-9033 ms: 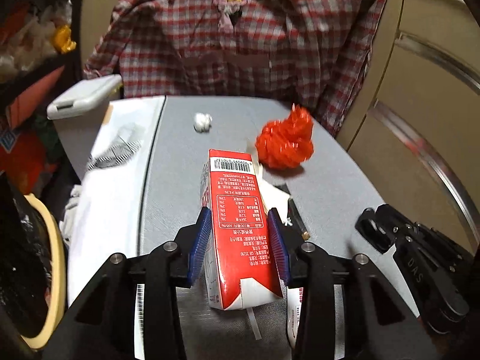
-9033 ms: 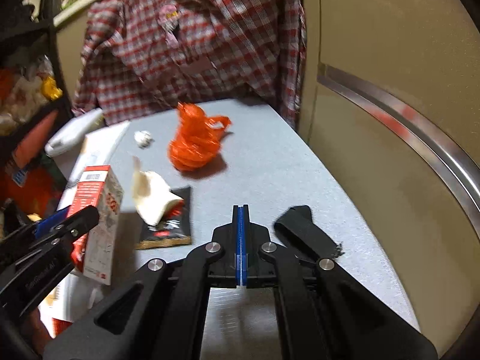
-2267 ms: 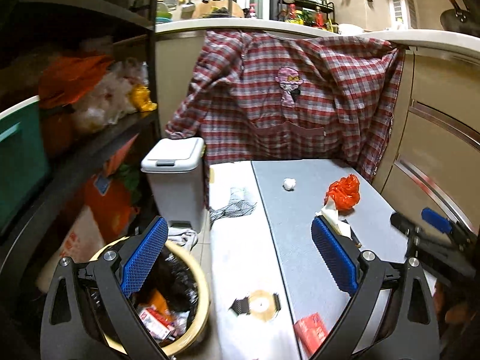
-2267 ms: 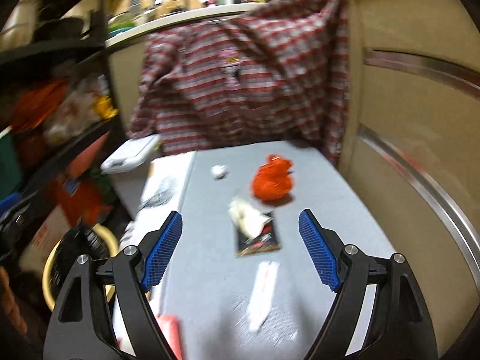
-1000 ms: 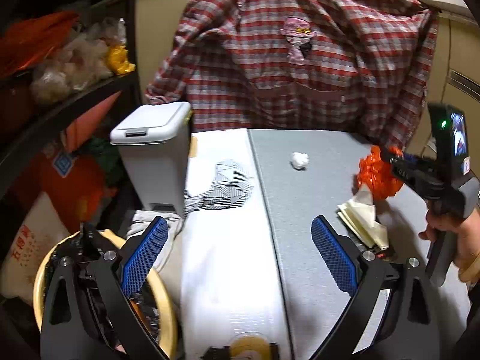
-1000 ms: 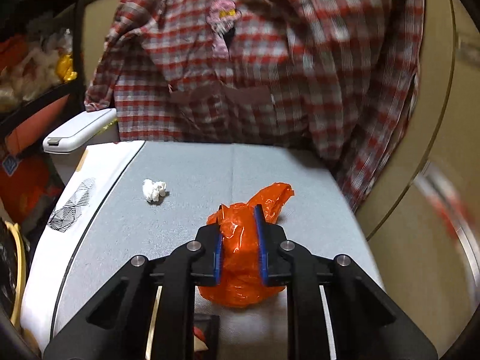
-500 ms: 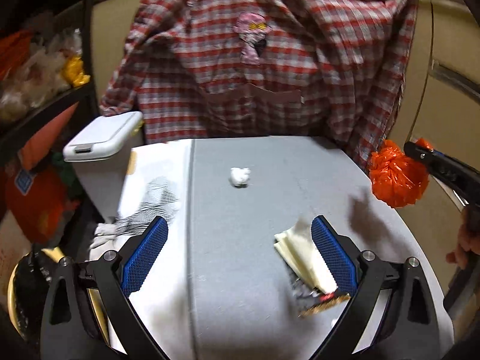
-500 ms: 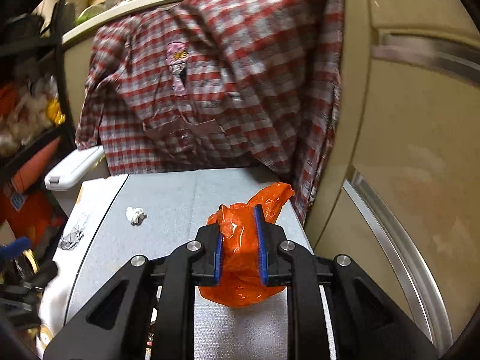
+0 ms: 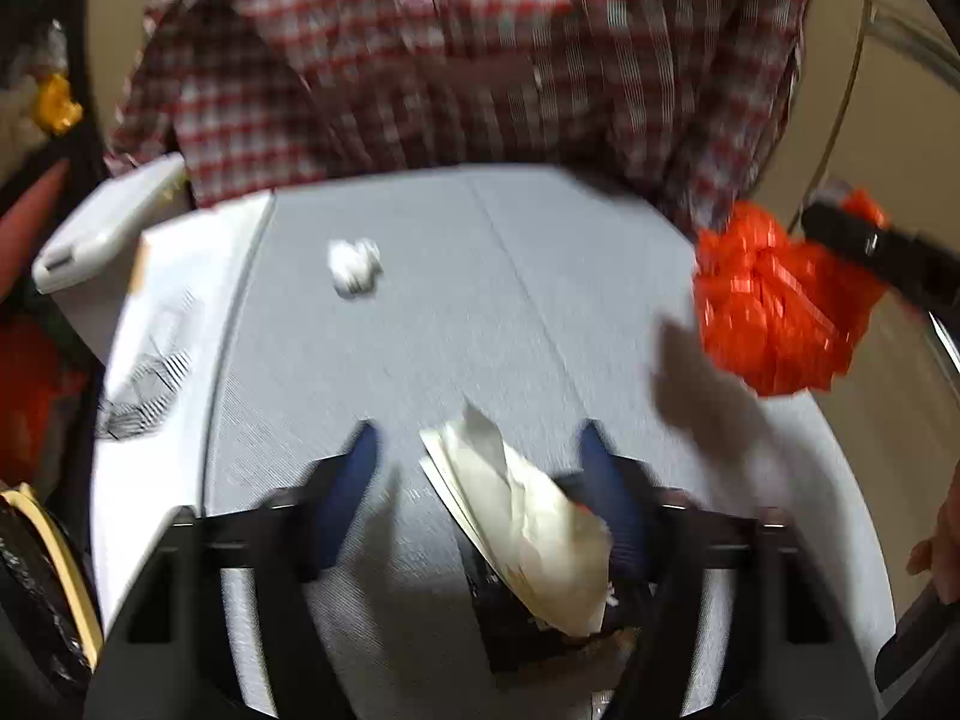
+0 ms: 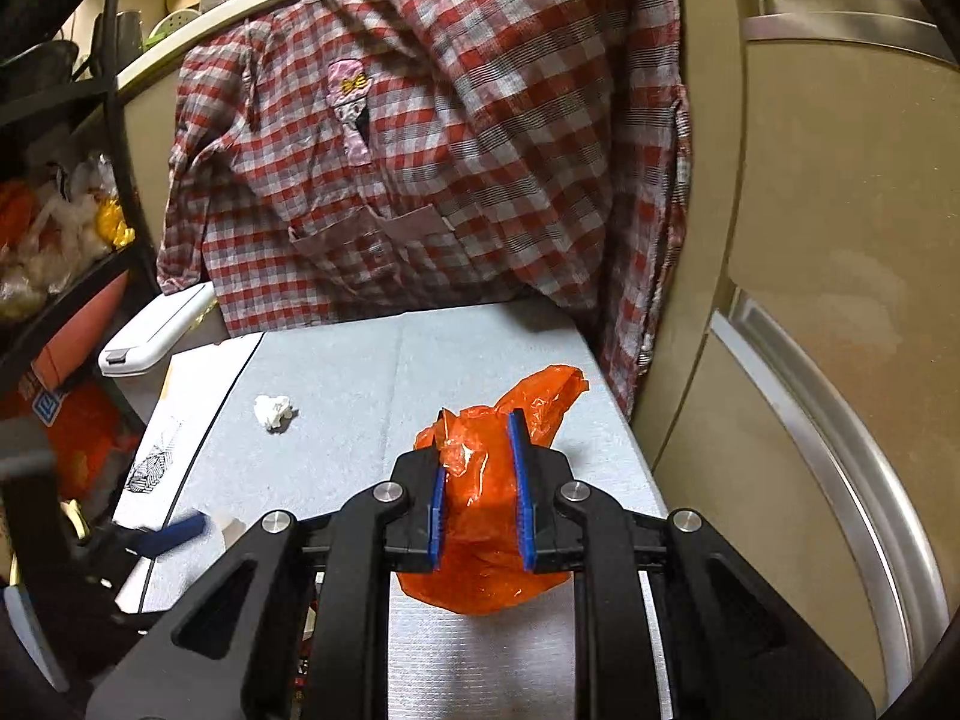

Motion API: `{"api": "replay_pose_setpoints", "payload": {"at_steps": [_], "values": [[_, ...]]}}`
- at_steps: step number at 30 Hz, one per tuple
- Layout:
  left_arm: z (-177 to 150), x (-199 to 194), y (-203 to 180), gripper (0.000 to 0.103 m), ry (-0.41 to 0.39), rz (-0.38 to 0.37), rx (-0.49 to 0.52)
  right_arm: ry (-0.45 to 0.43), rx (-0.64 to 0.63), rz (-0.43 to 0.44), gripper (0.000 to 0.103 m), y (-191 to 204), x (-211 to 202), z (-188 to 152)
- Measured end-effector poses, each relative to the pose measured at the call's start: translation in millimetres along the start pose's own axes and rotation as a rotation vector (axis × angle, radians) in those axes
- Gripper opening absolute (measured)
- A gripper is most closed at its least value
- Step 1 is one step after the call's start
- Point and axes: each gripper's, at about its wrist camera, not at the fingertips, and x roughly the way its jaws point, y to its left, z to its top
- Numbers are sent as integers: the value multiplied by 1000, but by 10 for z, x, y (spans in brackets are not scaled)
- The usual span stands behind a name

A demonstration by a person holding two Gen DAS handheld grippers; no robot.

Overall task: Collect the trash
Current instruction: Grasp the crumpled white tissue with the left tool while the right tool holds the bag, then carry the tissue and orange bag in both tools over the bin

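My right gripper (image 10: 478, 495) grips the orange bag (image 10: 480, 546); left fingers (image 9: 354, 480) are closing around the paper (image 9: 522, 522), not yet pinching; tissue (image 9: 354, 264) upper left remains.

A grey table (image 9: 480, 312) carries a crumpled white paper ball (image 9: 354, 264) toward its far left. Nearer the camera than the ball lie folded cream paper (image 9: 516, 516) atop a dark wrapper (image 9: 522, 630); left of it, a white sheet (image 9: 168, 312).

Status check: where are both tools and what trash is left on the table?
Right tool shut on orange plastic bag, lifted. Left tool just been closing around cream paper wrapper, pads not yet pressing. White crumpled wad remains. Nothing blocking.
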Motion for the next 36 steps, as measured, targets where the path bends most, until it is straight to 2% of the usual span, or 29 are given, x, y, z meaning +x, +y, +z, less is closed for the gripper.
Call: {"api": "replay_pose_setpoints", "payload": {"at_steps": [1, 2, 7, 12, 22, 29, 36], "values": [[-20, 42, 2, 13, 25, -9, 7, 1, -7, 1, 18, 20, 4, -9], [-32, 51, 15, 2, 35, -15, 10, 3, -17, 2, 18, 44, 12, -17], [-1, -258, 136, 1, -61, -22, -10, 3, -51, 4, 18, 141, -14, -40], [88, -669, 285, 1, -136, 11, -11, -24, -76, 17, 18, 278, -188, 2], [2, -1576, 714, 1, -233, 89, -22, -75, -141, 80, 18, 987, -969, -17], [-284, -2348, 1217, 1, -300, 174, -45, -107, -175, 221, 18, 1667, -1584, -175], [-637, -3020, 1792, 1, -345, 248, -102, -81, -217, 345, 18, 2402, -1953, -441]]}}
